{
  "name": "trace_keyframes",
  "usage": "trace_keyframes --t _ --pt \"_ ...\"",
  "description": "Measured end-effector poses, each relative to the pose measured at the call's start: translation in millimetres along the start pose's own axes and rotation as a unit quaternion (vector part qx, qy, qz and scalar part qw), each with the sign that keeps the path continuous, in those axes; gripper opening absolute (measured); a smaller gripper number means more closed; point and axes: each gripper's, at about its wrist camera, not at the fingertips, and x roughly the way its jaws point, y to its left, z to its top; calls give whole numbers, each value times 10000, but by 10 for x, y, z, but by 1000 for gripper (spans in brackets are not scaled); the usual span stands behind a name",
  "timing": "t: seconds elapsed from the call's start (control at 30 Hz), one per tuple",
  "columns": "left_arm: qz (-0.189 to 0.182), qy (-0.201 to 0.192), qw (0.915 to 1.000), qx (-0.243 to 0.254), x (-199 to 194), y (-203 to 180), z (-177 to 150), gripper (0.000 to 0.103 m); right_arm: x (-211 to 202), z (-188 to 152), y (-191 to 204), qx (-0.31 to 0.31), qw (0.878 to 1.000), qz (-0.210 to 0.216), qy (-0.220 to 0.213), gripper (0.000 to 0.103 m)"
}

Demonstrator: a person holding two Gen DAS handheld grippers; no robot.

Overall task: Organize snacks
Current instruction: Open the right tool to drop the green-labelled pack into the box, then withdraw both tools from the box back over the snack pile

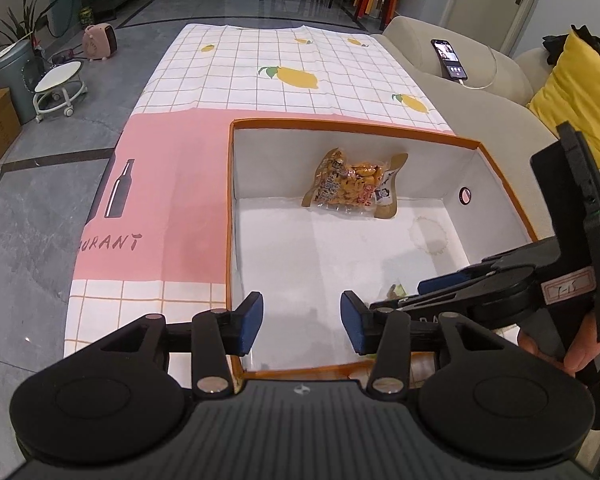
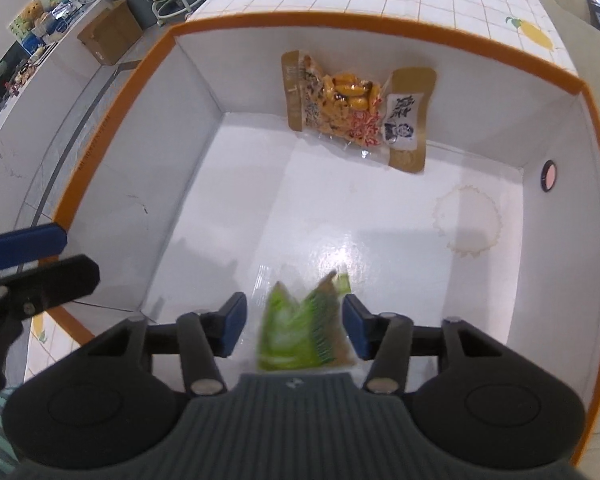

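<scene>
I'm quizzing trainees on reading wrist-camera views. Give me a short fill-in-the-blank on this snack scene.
1. The box has a rim coloured ____.
2. The orange snack packet leans against the box's ____ wall.
3. Between the right gripper's open jaws is a blurred packet coloured ____.
4. The tablecloth is printed with ____.

Missing words: orange; far; green; lemons

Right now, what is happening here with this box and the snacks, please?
A person is sorting snacks into a white box with an orange rim, holding a gripper in each hand. The right gripper is open over the box floor, and a green snack packet, blurred, sits loose between its fingers. The left gripper is open and empty at the box's near edge. A yellow snack bag leans on the far wall.
</scene>
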Motion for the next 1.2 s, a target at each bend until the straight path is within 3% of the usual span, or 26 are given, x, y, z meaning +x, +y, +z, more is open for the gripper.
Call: trace_keyframes --t 0.13,0.33,0.7,0.93,1.03,1.2 --pt "69 -18 10000 8 -123 -46 -39 58 -176 -42 36 18 9999 -82 -97 66" --pt "126 -151 9998 62 -402 -150 -118 58 -536 -184 76 47 9991 -195 -361 70" --pt "262 -618 9977 -54 -983 -345 -485 64 -1278 -737 209 -12 9936 -341 -1075 82" --pt "126 -936 9955 -43 -1242 -410 -871 70 -1665 -1386 310 -102 9827 -311 -1823 90" --pt "277 -1021 9942 187 -1275 -459 -1054 71 -1721 -1733 326 7 9763 -479 -2113 91" --pt "271 -713 9962 413 -1201 -495 -1362 71 -1685 -2301 307 133 9688 -768 -2351 95"
